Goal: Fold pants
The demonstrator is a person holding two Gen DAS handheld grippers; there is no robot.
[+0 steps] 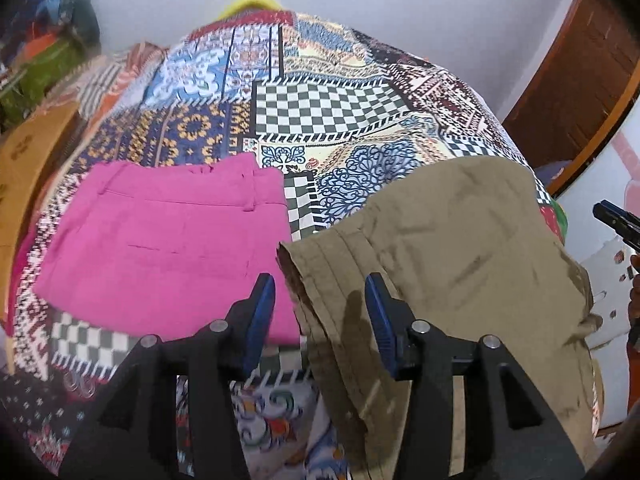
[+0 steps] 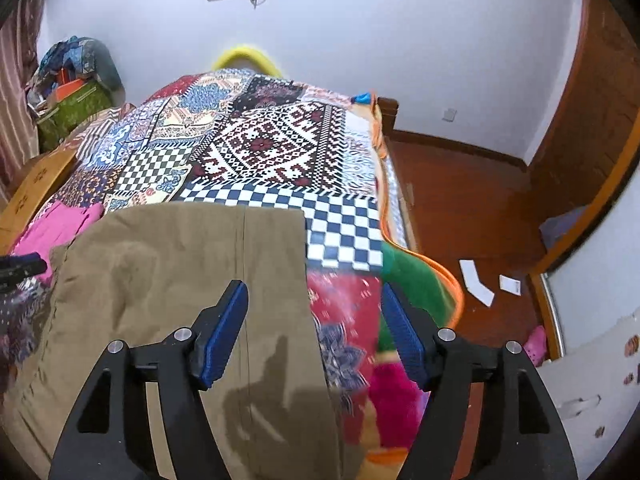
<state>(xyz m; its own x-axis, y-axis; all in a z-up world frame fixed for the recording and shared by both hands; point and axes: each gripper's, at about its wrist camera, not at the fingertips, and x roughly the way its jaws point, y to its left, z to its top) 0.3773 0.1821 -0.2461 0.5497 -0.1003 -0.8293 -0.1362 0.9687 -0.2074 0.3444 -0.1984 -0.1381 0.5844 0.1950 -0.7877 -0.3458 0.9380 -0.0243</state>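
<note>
Left wrist view: our left gripper (image 1: 320,314) and right gripper (image 2: 314,332) gape, holding nothing; khaki pants (image 1: 452,272) lie folded on bedspread (image 1: 328,108) beside pink pants (image 1: 168,252). Risk: bedside overhang slides, unfolding them.

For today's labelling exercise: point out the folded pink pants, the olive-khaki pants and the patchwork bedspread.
Folded pink pants (image 1: 168,248), left wrist view, middle panel.
Olive-khaki pants (image 2: 168,256), right wrist view, upper fold.
Patchwork bedspread (image 2: 272,148), right wrist view, bare patterned patch.
</note>
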